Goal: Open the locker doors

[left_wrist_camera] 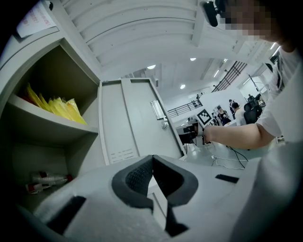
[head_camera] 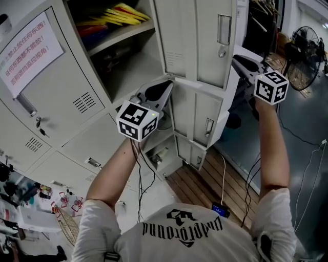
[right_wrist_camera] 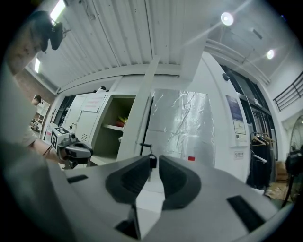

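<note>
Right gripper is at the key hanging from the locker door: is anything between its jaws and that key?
Nothing visible does. The key hangs between the jaw tips of the right gripper, with a sliver of gap beside it, so the pads are not yet clamped.

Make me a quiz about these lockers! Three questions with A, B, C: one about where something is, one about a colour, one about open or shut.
1. Where are the yellow things? A on the floor. B on a shelf in the open locker. C in the tongs.
2. What colour is the writing on the paper sign? A red. B blue. C green.
3. The locker door with that sign is: A shut. B wide open. C gone.
Answers: B, they lie on the top shelf; A, the letters are red; A, it sits flush with its neighbours.
</note>
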